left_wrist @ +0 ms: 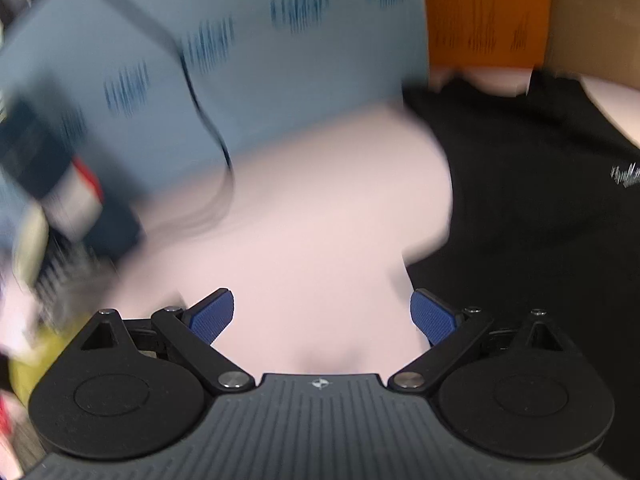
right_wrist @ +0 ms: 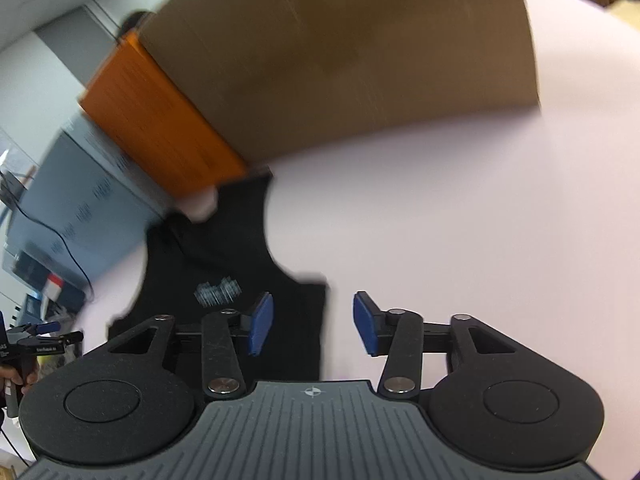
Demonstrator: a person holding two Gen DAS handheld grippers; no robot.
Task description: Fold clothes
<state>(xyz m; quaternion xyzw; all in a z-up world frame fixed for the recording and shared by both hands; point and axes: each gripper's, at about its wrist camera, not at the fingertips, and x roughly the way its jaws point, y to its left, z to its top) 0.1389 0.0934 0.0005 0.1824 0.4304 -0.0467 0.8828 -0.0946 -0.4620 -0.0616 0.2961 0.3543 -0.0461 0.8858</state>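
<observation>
Black garment [right_wrist: 224, 264] seemingly flat | left hand-held gripper [left_wrist: 322, 316] wide, empty | right hand-held gripper [right_wrist: 313, 322] half-open, empty

We see the right gripper [right_wrist: 313, 322] with its blue pads [right_wrist: 262, 322] standing apart, nothing between them. Just beyond and left of the claw a black sleeveless garment [right_wrist: 224, 248] lies flat on a pale pink surface [right_wrist: 460, 220], a blurred white print [right_wrist: 218, 292] near the left pad. Further ahead stand an orange box [right_wrist: 160, 120] and a brown cardboard box [right_wrist: 340, 48]. Far left of the claw we see the left gripper [right_wrist: 38, 334] in a hand [right_wrist: 16, 378], jaws apart. Blurred overall.
</observation>
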